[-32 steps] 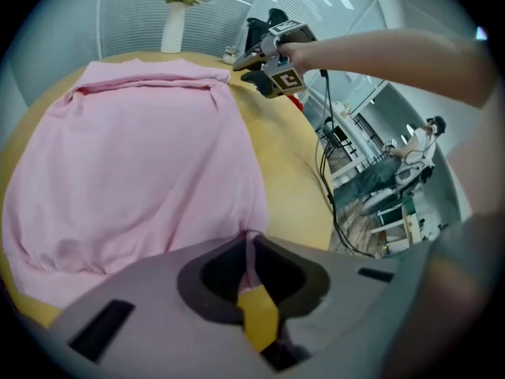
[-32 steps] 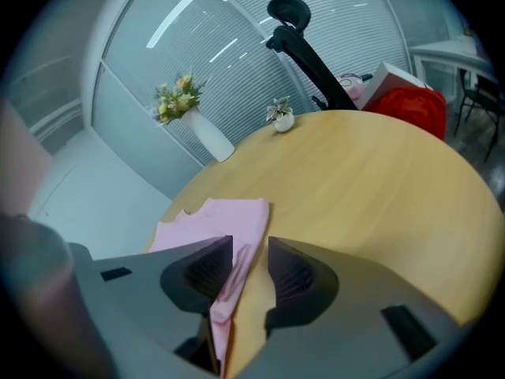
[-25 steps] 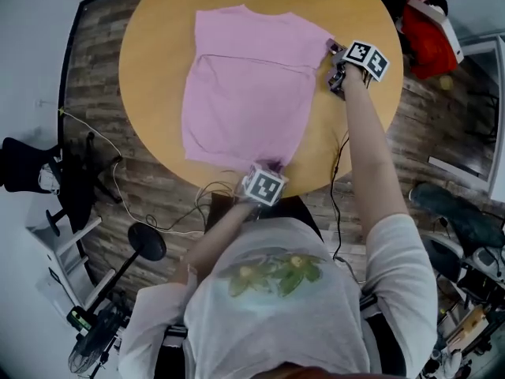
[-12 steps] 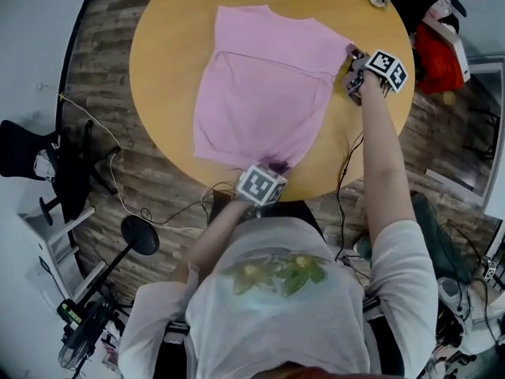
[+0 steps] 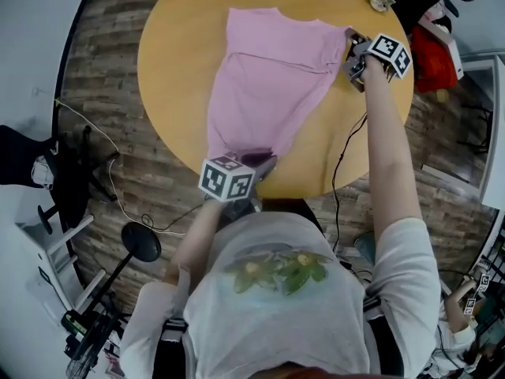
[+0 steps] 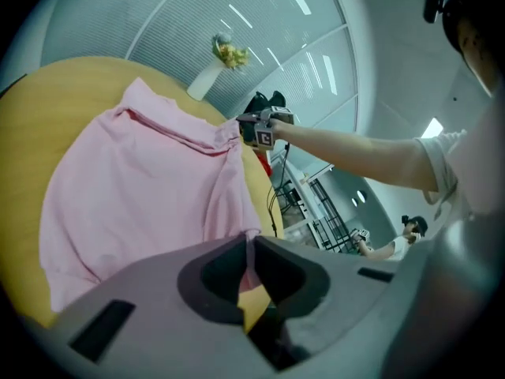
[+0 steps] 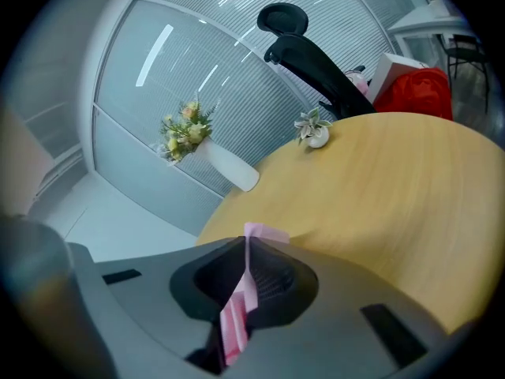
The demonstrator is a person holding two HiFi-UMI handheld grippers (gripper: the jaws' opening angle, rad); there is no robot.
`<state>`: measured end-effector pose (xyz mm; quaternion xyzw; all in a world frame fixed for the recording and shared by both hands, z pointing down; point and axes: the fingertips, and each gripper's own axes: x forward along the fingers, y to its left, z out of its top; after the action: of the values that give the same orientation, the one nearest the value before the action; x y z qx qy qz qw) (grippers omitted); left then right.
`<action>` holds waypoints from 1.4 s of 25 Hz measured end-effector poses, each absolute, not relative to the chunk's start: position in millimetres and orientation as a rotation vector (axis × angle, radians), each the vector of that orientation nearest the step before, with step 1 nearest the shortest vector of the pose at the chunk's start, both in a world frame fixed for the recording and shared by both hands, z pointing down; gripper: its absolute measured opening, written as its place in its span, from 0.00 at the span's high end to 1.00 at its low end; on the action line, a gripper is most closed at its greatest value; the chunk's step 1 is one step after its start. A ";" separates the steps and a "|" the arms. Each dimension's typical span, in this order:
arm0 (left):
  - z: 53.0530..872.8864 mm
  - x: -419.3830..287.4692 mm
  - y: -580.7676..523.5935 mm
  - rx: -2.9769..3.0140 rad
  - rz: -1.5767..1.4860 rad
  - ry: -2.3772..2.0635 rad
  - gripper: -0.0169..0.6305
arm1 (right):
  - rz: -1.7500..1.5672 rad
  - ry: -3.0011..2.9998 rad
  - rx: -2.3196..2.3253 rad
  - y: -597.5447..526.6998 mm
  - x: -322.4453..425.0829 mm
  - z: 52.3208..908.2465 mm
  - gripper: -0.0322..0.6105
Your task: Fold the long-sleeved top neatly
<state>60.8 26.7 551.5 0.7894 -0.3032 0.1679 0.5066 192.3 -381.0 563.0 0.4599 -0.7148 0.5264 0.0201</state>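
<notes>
A pink long-sleeved top point(image 5: 268, 77) lies on the round wooden table point(image 5: 173, 61), its right side lifted off the wood. My left gripper point(image 5: 264, 163) is shut on the top's near hem corner, and pink cloth point(image 6: 229, 196) runs away from its closed jaws in the left gripper view. My right gripper point(image 5: 353, 54) is shut on the top's far right corner at the shoulder. A pink fold point(image 7: 254, 243) shows pinched between its jaws in the right gripper view. Both grippers hold the cloth above the table.
A white vase with flowers point(image 7: 207, 155) and a small flower pot point(image 7: 314, 131) stand near the table's far edge. A black office chair point(image 7: 316, 54) and red bag point(image 5: 434, 46) sit beyond the table. Cables point(image 5: 118, 180) trail over the wood floor at the left.
Both grippers have risen with the cloth. The top's right edge has lifted and the cloth has drawn narrower. The left gripper has moved left and nearer to me.
</notes>
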 end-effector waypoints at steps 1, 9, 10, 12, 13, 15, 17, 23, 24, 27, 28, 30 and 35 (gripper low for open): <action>546.4 51.8 25.2 1.908 0.387 -0.742 0.92 | 1.631 -2.230 1.428 -383.3 185.2 555.1 0.90; 516.0 -25.5 16.3 1.925 0.252 -0.811 0.92 | 1.573 -2.340 1.361 -405.6 88.4 493.5 0.90; 513.7 -37.9 16.1 1.918 0.234 -0.821 0.92 | 1.563 -2.351 1.342 -406.9 70.8 489.3 0.90; 510.9 -64.7 16.7 1.903 0.203 -0.844 0.92 | 1.547 -2.369 1.303 -408.2 33.4 484.6 0.90; 510.7 -78.7 17.3 1.894 0.192 -0.856 0.92 | 1.541 -2.376 1.283 -408.3 13.7 484.0 0.90; 513.5 -105.7 20.2 1.876 0.183 -0.874 0.92 | 1.531 -2.386 1.245 -406.8 -25.8 485.9 0.90; 521.8 -126.5 25.2 1.852 0.196 -0.867 0.92 | 1.513 -2.384 1.212 -403.4 -61.5 492.0 0.90; 571.3 -140.5 37.3 1.792 0.299 -0.743 0.92 | 1.419 -2.287 1.192 -392.2 -125.9 540.1 0.90; 579.2 -137.8 40.0 1.793 0.328 -0.714 0.92 | 1.412 -2.266 1.198 -390.5 -130.3 549.8 0.90; 599.4 -129.1 50.3 1.794 0.418 -0.628 0.92 | 1.409 -2.208 1.214 -385.2 -136.2 576.0 0.90; 604.8 -126.9 52.7 1.793 0.442 -0.606 0.92 | 1.411 -2.194 1.215 -384.1 -137.2 582.8 0.90; 614.5 -125.9 55.4 1.795 0.483 -0.579 0.92 | 1.415 -2.175 1.216 -383.0 -140.4 593.9 0.90; 638.3 -143.0 53.5 1.809 0.598 -0.602 0.92 | 1.340 -2.205 1.194 -380.3 -151.2 606.1 0.90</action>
<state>-143.0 53.5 638.3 0.7614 -0.2533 0.2515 0.5412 -151.2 -380.3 606.1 0.4154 -0.7669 0.4661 0.1485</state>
